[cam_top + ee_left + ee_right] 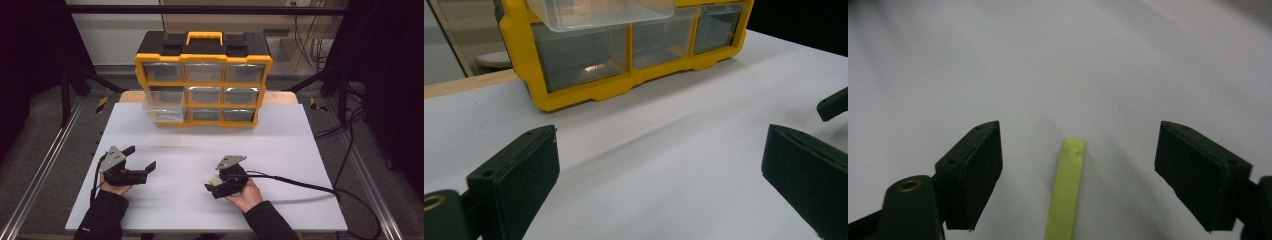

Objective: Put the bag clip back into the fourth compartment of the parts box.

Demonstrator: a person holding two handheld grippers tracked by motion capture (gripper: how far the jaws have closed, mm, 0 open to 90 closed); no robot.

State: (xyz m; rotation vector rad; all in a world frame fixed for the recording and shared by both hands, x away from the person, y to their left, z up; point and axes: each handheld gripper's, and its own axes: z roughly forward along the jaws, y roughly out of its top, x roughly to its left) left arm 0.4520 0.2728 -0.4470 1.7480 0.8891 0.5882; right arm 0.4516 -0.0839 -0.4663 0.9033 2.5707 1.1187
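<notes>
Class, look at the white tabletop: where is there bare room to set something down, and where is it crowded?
Free: the wide band of white tabletop between the yellow-and-black drawer cabinet and the two grippers, and the right side. Crowded: the back edge by the pulled-out clear plastic drawer, and near the right gripper, whose open jaws flank a thin yellow-green strip. The left gripper is open, empty.

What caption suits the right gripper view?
Right tool, jaws open, straddles a yellow-green strip lying on the white table.
</notes>
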